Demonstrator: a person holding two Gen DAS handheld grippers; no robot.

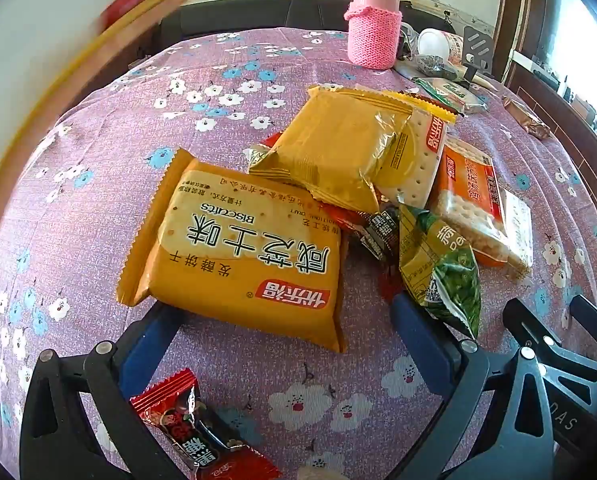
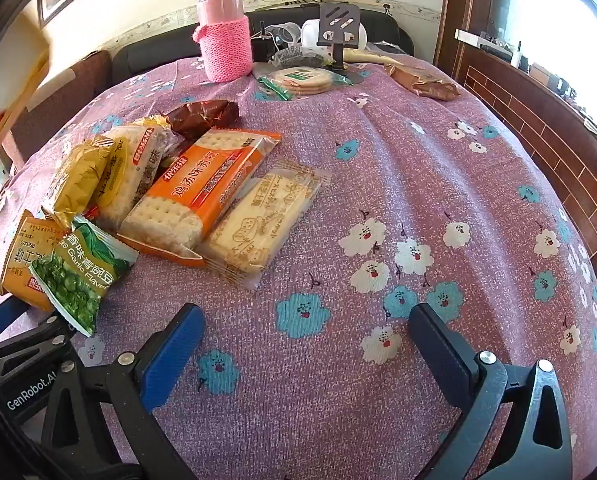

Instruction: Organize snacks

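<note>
A pile of snack packs lies on the purple flowered tablecloth [image 1: 98, 208]. In the left wrist view a yellow biscuit pack [image 1: 238, 256] lies just ahead of my open, empty left gripper [image 1: 286, 316]. Behind it are another yellow pack [image 1: 338, 152], an orange cracker pack [image 1: 470, 196], a green pea bag [image 1: 446, 272] and a red candy [image 1: 202, 432] between the fingers' bases. In the right wrist view my right gripper [image 2: 306, 320] is open and empty over bare cloth, right of the orange pack [image 2: 202, 188], a clear cracker pack [image 2: 258, 220] and the pea bag [image 2: 82, 276].
A pink bottle in a knitted sleeve [image 2: 224, 36] stands at the table's far edge. Near it are a round cracker pack [image 2: 302, 80], a brown wrapped snack [image 2: 426, 80], a dark brown pack [image 2: 202, 116], a phone stand [image 2: 336, 36] and a white cup [image 1: 434, 42].
</note>
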